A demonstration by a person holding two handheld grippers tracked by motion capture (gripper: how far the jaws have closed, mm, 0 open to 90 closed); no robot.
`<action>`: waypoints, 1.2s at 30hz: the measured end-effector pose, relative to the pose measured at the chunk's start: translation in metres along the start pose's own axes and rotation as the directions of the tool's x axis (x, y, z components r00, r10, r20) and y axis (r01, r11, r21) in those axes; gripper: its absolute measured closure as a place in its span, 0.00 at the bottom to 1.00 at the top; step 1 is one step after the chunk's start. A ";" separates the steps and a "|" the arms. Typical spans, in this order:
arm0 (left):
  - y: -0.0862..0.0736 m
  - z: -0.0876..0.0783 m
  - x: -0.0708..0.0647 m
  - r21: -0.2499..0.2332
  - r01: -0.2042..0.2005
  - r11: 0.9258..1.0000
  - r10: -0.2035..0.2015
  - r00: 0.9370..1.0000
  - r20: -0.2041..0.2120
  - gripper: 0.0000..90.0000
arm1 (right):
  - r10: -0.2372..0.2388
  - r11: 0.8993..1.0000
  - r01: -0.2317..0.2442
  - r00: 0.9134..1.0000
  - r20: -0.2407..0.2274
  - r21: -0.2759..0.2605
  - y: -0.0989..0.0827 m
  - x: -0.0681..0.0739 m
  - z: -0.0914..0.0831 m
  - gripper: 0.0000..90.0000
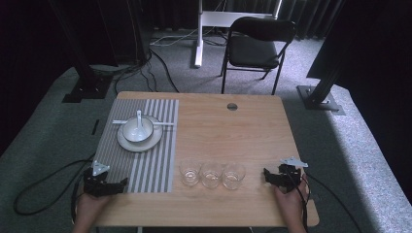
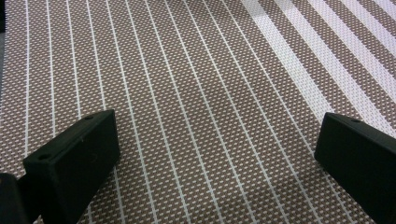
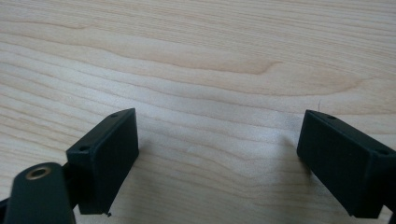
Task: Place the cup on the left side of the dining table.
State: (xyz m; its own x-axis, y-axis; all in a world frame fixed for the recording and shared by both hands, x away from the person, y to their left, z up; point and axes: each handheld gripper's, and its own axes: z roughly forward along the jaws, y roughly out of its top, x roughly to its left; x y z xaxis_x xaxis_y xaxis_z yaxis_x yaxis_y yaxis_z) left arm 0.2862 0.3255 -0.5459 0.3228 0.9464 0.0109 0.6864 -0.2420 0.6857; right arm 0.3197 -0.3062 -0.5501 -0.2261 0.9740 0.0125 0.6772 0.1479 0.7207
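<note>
Your left gripper (image 2: 217, 154): jaws wide, empty, over grey striped woven placemat (image 2: 196, 84) | right gripper (image 3: 217, 154): wide, empty, over pale wooden table (image 3: 201, 60) | no writing legible.

No lettering, label, brand mark or number can be read anywhere: the striped placemat (image 1: 145, 160) at the tabletop's (image 1: 252, 131) left edge carries only woven lines, and the three glasses (image 1: 211, 174) near the front edge, the bowl (image 1: 137, 129) and the plate (image 1: 127, 143) are all unmarked.
</note>
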 end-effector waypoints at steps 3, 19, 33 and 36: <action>0.000 0.000 0.000 0.005 -0.001 1.000 0.001 1.000 0.000 0.00 | 0.000 1.000 0.000 1.000 0.000 0.000 0.000 0.000 0.000 0.14; -0.004 -0.010 0.006 0.028 -0.050 0.998 0.048 0.995 0.091 0.01 | -0.001 1.000 0.001 1.000 0.000 0.000 0.000 0.000 0.000 0.14; -0.003 -0.012 -0.001 -0.006 -0.079 0.997 0.079 0.992 0.102 0.01 | 0.001 1.000 -0.001 1.000 0.001 0.000 0.000 0.000 0.000 0.14; 0.000 -0.015 -0.004 -0.021 -0.083 0.996 0.085 0.991 0.106 0.01 | 0.002 1.000 -0.002 1.000 0.001 0.000 0.000 0.000 0.000 0.14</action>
State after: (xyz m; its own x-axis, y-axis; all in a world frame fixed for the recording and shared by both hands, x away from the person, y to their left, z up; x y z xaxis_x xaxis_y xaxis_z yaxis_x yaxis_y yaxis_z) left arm 0.2751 0.3254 -0.5354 0.4470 0.8945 -0.0079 0.6431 -0.3152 0.6978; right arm 0.3191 -0.3063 -0.5501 -0.2241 0.9745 0.0128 0.6774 0.1463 0.7209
